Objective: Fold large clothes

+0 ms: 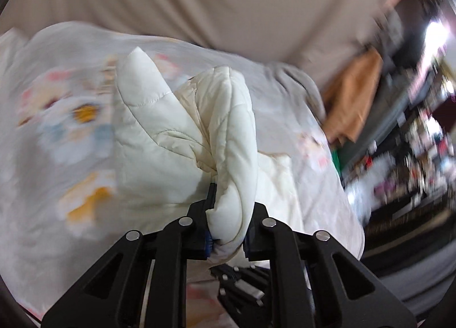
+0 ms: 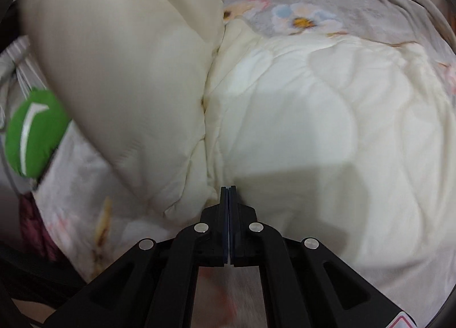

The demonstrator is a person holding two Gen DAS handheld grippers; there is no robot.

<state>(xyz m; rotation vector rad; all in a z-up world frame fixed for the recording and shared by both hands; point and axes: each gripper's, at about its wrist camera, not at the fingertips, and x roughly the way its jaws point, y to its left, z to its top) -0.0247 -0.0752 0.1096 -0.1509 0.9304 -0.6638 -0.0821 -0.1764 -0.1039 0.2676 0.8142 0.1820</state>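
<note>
A cream quilted padded jacket lies on a floral bedsheet. My left gripper is shut on a thick fold of the jacket and holds it lifted above the bed. In the right wrist view the jacket spreads across the bed, with a lifted part raised at the left. My right gripper is shut with its jaws pressed together, at the jacket's near edge; nothing shows between the jaws. The right gripper also shows low in the left wrist view.
The floral bedsheet covers the bed. A green item and a dark red cloth lie at the left. A beige curtain hangs behind. An orange-brown garment and cluttered shelves stand at the right.
</note>
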